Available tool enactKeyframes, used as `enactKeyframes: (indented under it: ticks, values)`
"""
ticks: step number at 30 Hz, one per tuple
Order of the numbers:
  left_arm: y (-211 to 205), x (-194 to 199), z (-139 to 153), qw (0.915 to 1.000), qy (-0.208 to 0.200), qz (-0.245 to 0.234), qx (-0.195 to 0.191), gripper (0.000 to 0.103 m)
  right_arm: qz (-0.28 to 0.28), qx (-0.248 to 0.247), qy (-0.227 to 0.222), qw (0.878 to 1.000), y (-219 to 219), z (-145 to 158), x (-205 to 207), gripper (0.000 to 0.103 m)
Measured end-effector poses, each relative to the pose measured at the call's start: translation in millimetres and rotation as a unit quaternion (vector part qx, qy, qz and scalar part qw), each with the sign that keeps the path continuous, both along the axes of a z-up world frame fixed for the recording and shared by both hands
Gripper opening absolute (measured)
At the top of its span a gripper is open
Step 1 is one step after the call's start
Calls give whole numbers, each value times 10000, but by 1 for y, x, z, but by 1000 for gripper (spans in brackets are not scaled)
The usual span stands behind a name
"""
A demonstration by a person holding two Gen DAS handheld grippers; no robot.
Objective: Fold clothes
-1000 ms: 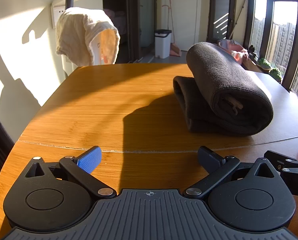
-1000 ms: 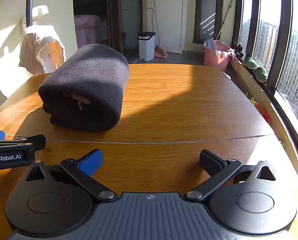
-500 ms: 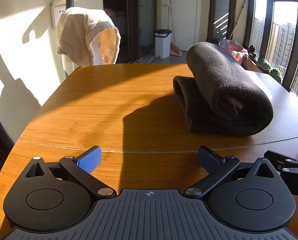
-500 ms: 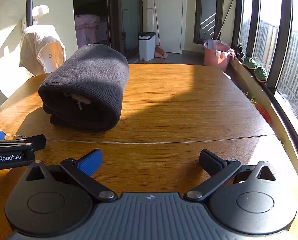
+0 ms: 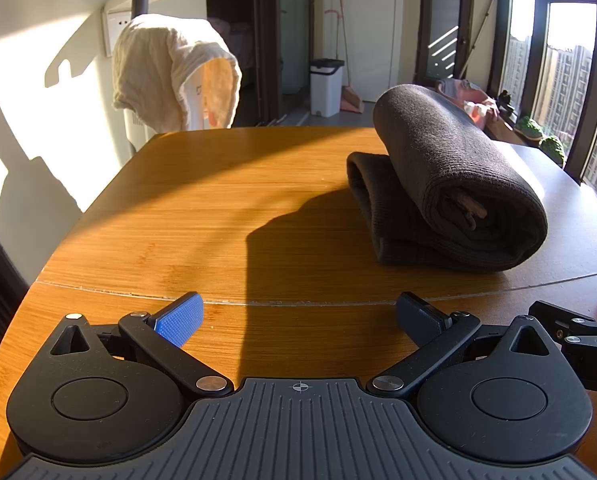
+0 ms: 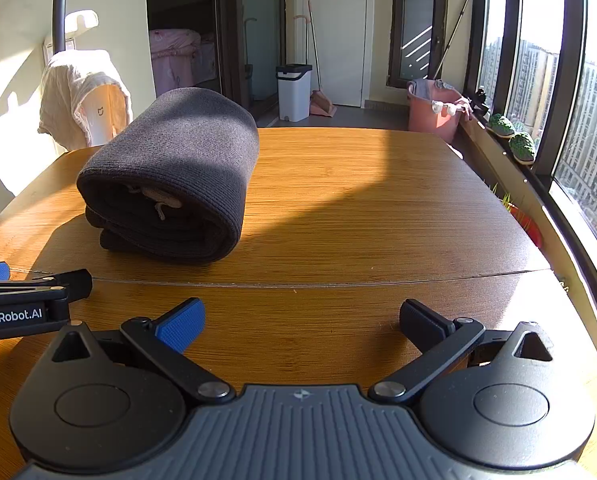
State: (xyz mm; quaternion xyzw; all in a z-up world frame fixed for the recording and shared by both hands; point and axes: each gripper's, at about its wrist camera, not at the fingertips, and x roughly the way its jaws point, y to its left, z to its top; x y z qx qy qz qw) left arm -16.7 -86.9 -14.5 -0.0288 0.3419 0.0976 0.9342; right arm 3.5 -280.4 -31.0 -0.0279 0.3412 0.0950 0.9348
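A dark grey garment (image 5: 450,184) lies folded into a thick bundle on the wooden table (image 5: 218,200), its rolled end facing me. The right wrist view has the same garment (image 6: 178,176) at the left, with a drawstring showing in the fold. My left gripper (image 5: 298,316) stands open low over the table's near edge, well short of the garment and to its left, with nothing between its fingers. My right gripper (image 6: 302,318) is open too, empty, to the right of the garment. Each gripper shows at the edge of the other's view.
A cream cloth (image 5: 170,72) hangs over a white appliance beyond the table's far left corner. A white bin (image 6: 294,92), a broom and a pink bucket (image 6: 434,108) stand on the floor behind. Windows run along the right. A seam crosses the table (image 6: 338,284).
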Motion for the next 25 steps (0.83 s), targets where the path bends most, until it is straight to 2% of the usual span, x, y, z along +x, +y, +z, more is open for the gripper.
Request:
enactKeyframes:
  ticks: [25]
  values:
    - [1,0,0,10000,-1,2,1,103,-9,0,3,10000,2,0,0,103]
